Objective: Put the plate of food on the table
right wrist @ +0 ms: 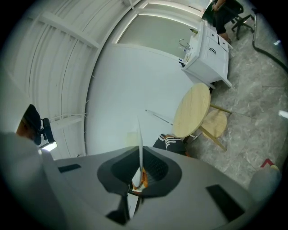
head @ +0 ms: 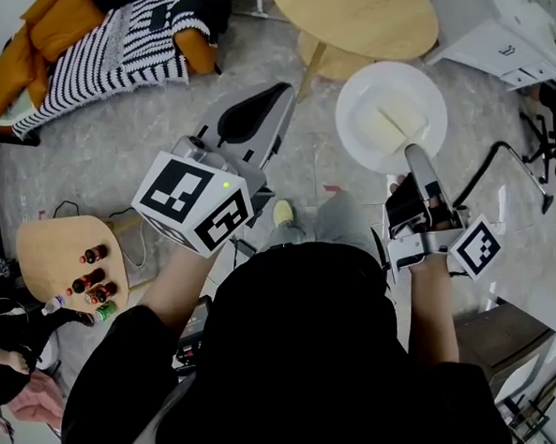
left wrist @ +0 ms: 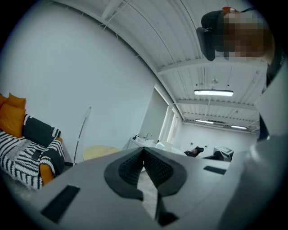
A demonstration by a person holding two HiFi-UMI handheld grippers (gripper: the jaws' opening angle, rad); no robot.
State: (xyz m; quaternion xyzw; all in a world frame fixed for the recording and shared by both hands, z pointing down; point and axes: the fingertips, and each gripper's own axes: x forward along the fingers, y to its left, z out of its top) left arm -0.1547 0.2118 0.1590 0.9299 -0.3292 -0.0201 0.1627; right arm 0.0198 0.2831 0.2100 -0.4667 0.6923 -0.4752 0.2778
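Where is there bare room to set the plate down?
The round wooden table ahead shows a bare top, beyond the plate held in the right claw. The small side table at left is bare on one half; bottles crowd its other edge.

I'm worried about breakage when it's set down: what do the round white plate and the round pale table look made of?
The round white plate looks like glazed ceramic, possibly melamine: smooth, evenly white, with a thin rim seen edge-on in the right gripper view. The round pale table looks like light wood or veneer, matte: warm tan top, matching slanted leg.
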